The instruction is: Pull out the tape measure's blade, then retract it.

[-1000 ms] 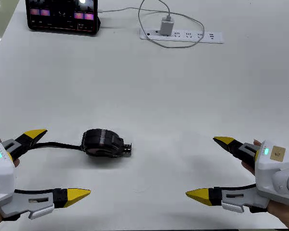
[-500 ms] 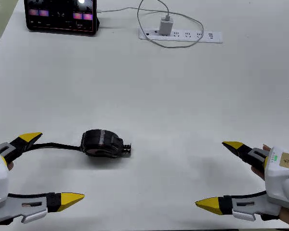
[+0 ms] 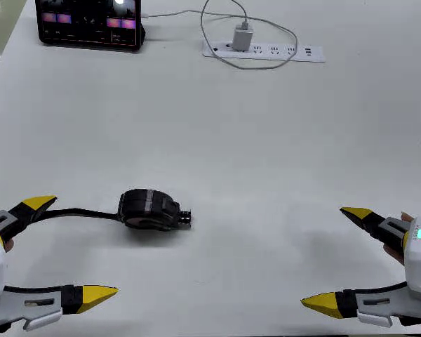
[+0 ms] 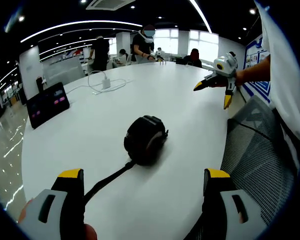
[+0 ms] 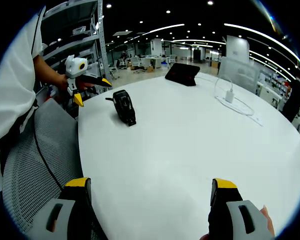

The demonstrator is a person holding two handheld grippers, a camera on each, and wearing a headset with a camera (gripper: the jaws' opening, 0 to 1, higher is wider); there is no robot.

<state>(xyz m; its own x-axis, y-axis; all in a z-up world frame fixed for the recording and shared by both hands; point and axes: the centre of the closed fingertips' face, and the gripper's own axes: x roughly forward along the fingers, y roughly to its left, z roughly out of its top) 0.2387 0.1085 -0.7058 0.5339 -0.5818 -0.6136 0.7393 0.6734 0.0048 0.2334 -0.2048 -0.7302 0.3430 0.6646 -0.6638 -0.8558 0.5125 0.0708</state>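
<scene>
- State: left tool (image 3: 77,246) released, jaws wide, empty; right tool (image 3: 328,256) likewise, well apart from everything.
- Location: tape measure (image 3: 151,209) on surface (image 3: 231,126), near the near edge, toward the near-left corner, between the two tools, closer to the left one.
- Risk: pulling hook (image 3: 186,218) with tape measure unpinned; likely slide or spin on the smooth surface.
- Risk: left jaws closing on strap (image 3: 77,212) instead of tape measure, strap right in that path.
- Risk: small hook slipping from right jaws; fast snap-back on retract, kicking tape measure away.
- Look: black, rounded, compact; blade fully in; hook toward right edge, strap trailing toward left edge. Lock slider possibly on top, too small to tell.
</scene>
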